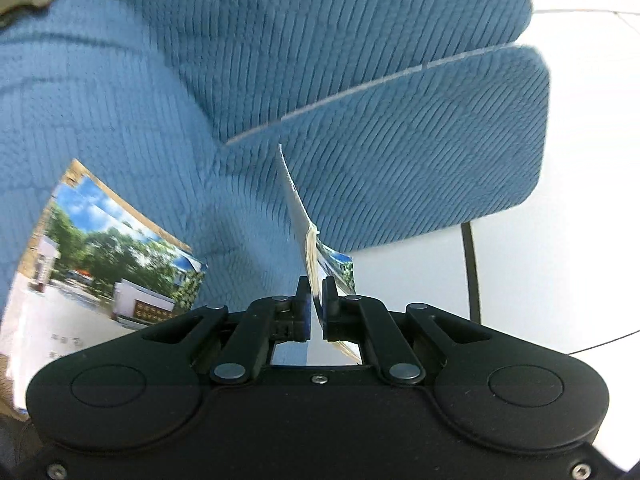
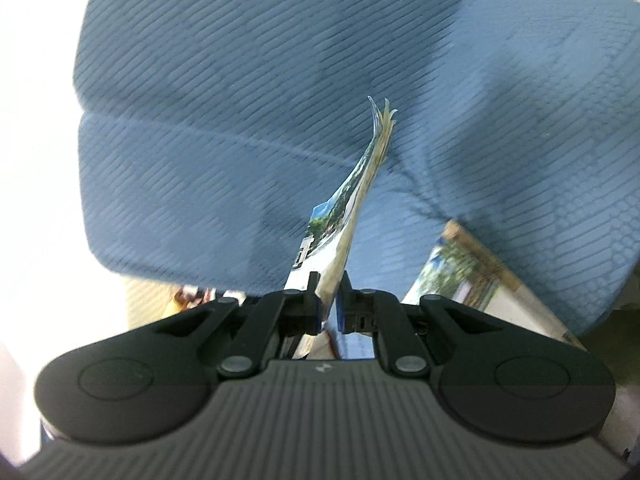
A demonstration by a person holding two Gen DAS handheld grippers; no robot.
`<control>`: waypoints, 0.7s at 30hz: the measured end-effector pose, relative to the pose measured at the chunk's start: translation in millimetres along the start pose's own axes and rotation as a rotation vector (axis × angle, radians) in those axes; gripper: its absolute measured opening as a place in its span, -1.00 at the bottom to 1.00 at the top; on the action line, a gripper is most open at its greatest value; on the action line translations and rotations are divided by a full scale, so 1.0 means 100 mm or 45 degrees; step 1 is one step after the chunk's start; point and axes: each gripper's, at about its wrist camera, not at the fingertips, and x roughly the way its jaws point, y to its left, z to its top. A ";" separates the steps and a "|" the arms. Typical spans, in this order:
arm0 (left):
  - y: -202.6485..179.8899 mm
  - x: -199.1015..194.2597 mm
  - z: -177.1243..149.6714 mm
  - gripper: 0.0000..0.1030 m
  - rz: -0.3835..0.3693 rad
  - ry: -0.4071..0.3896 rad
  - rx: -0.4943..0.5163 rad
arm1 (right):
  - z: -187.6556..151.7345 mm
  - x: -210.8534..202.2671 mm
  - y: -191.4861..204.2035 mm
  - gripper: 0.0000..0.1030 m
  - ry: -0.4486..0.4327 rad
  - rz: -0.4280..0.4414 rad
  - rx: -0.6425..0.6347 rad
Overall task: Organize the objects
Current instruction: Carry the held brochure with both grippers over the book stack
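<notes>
My left gripper [image 1: 316, 292] is shut on a thin booklet [image 1: 304, 224] with a landscape-photo cover, held edge-on above the blue corduroy sofa [image 1: 360, 80]. My right gripper [image 2: 329, 292] is shut on a second booklet [image 2: 356, 196] with yellowed pages and the same photo cover, also held edge-on over the sofa [image 2: 240, 100]. Another booklet [image 1: 92, 264] with trees, sky and a white building on its cover lies on the sofa seat at the lower left; it also shows in the right wrist view [image 2: 472, 280] at the lower right.
The sofa's armrest cushion [image 1: 440, 152] ends at the right, with white floor [image 1: 560, 260] and a thin black cable [image 1: 472, 272] beyond. A cream surface with orange items [image 2: 184, 296] shows below the sofa edge on the left.
</notes>
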 end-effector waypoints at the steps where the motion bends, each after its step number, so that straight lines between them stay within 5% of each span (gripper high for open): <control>1: 0.01 -0.07 -0.01 -0.92 -0.003 -0.017 0.000 | -0.03 0.01 0.03 -0.82 0.016 0.010 -0.016; 11: 0.22 -0.62 -0.13 -0.91 0.017 -0.166 0.017 | -0.33 0.15 0.13 -0.82 0.194 0.091 -0.157; 21: 0.80 -0.72 -0.29 -0.91 0.138 -0.178 -0.082 | -0.55 0.43 -0.20 -0.81 0.313 0.011 -0.217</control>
